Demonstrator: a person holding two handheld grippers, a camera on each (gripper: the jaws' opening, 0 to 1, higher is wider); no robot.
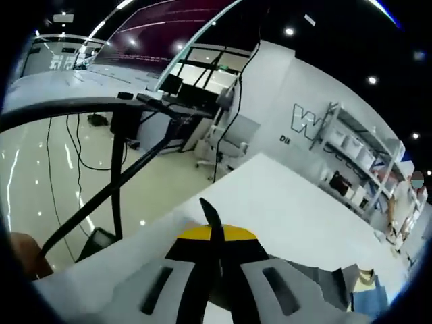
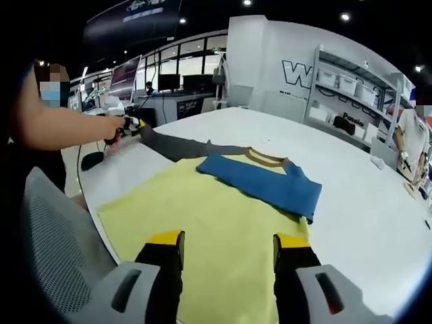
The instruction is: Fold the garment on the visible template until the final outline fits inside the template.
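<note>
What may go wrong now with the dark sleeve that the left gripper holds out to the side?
The left gripper is shut on the dark sleeve and pulls it off the yellow template, near the table edge; more pull may drag the whole garment outside. The right gripper is open and holds nothing, so the folded part may slide.

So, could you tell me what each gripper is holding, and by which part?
The left gripper grips the garment by the end of its dark sleeve; the right gripper has open fingers, holding nothing.
</note>
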